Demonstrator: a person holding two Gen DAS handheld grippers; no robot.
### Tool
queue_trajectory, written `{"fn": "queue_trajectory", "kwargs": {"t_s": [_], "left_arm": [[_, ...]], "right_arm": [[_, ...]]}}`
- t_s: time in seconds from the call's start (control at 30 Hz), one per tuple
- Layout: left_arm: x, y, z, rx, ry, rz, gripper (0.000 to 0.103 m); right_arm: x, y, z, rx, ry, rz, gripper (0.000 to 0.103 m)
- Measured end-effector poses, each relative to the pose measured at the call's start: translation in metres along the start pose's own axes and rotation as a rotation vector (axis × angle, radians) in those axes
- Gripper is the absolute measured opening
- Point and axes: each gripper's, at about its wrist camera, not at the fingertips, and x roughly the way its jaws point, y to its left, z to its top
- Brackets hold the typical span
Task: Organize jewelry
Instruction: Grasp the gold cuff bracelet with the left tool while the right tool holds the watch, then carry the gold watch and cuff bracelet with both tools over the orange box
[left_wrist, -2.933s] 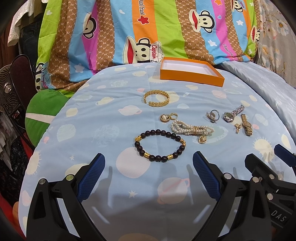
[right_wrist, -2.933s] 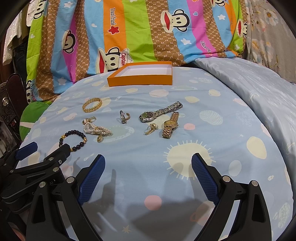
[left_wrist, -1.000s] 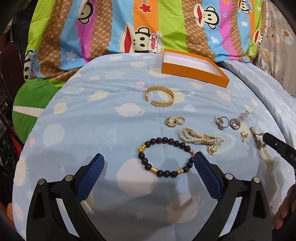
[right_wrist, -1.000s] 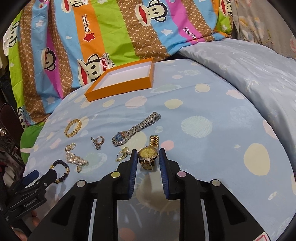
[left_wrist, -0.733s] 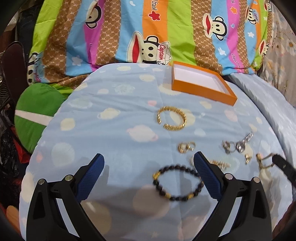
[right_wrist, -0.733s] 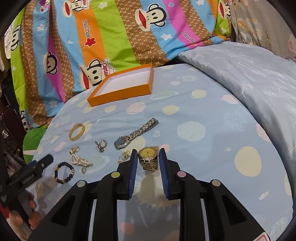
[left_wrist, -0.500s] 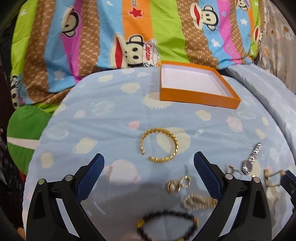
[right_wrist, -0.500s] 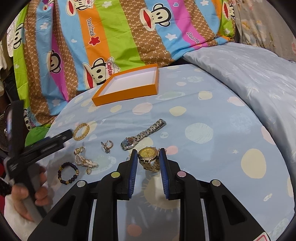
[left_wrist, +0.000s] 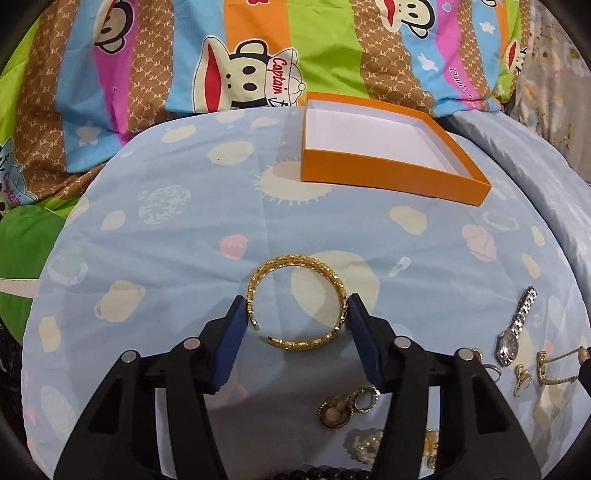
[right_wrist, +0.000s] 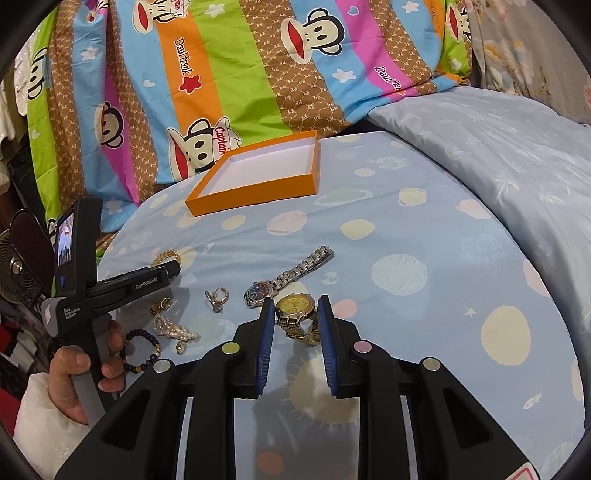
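Note:
My left gripper (left_wrist: 297, 306) has its blue pads closed against both sides of the gold open bangle (left_wrist: 295, 305), which lies on the blue sheet. My right gripper (right_wrist: 296, 308) is shut on the gold watch (right_wrist: 295, 306) and holds it just above the sheet. The empty orange tray (left_wrist: 384, 177) with a white floor sits at the back; it also shows in the right wrist view (right_wrist: 255, 184). The left gripper's body (right_wrist: 129, 284) shows at the left of the right wrist view.
A silver watch (right_wrist: 284, 278), a ring (right_wrist: 217, 295), gold earrings (left_wrist: 345, 406), a pearl string (right_wrist: 173, 328) and a dark bead bracelet (right_wrist: 142, 349) lie on the sheet. A striped monkey-print quilt (right_wrist: 240, 74) rises behind. A fan (right_wrist: 18, 269) stands at far left.
My left gripper moved forward over the bead bracelet and earrings to the gold bangle and closed on it. My right gripper stayed shut on the gold watch, lifted slightly.

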Motion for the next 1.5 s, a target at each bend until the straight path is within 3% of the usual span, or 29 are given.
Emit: {"fn": "queue_trajectory", "kwargs": {"t_s": [0.17, 0.37, 0.57, 0.6, 0.73, 0.83, 0.9, 0.97, 1.03, 1.13, 1.4, 1.47, 1.5], "left_arm": [[-0.012, -0.001, -0.001, 0.003, -0.021, -0.022, 0.053], [-0.055, -0.002, 0.011, 0.017, -0.09, -0.068, 0.053], [-0.079, -0.007, 0.051, 0.045, -0.141, -0.115, 0.054], [-0.079, -0.008, 0.062, 0.049, -0.144, -0.123, 0.054], [-0.068, -0.018, 0.102, 0.063, -0.17, -0.106, 0.054], [-0.063, -0.017, 0.122, 0.041, -0.182, -0.094, 0.054], [-0.063, -0.013, 0.122, 0.033, -0.192, -0.095, 0.054], [-0.063, -0.011, 0.117, 0.035, -0.201, -0.092, 0.054], [-0.057, -0.009, 0.108, 0.039, -0.187, -0.094, 0.054], [-0.049, -0.006, 0.095, 0.029, -0.153, -0.122, 0.054], [-0.049, 0.001, 0.071, 0.009, -0.132, -0.128, 0.054], [-0.051, 0.001, 0.07, 0.009, -0.133, -0.128, 0.054], [-0.05, 0.001, 0.071, 0.009, -0.133, -0.128, 0.054]], "right_arm": [[-0.01, 0.003, 0.007, -0.019, -0.011, 0.008, 0.022], [-0.029, 0.009, 0.038, -0.074, -0.042, 0.047, 0.022], [-0.03, 0.021, 0.095, -0.135, -0.09, 0.11, 0.019], [-0.026, 0.023, 0.106, -0.147, -0.098, 0.116, 0.01], [0.005, 0.035, 0.156, -0.183, -0.115, 0.123, 0.004], [0.03, 0.035, 0.173, -0.171, -0.084, 0.124, 0.003], [0.037, 0.031, 0.166, -0.168, -0.067, 0.125, 0.004], [0.046, 0.026, 0.15, -0.176, -0.041, 0.094, 0.012], [0.057, 0.019, 0.13, -0.158, 0.006, 0.093, 0.035], [0.069, 0.015, 0.101, -0.144, 0.057, 0.081, 0.052], [0.108, 0.033, 0.058, -0.149, 0.15, 0.079, 0.052], [0.117, 0.034, 0.056, -0.146, 0.161, 0.072, 0.049], [0.121, 0.033, 0.056, -0.139, 0.168, 0.074, 0.04]]}}
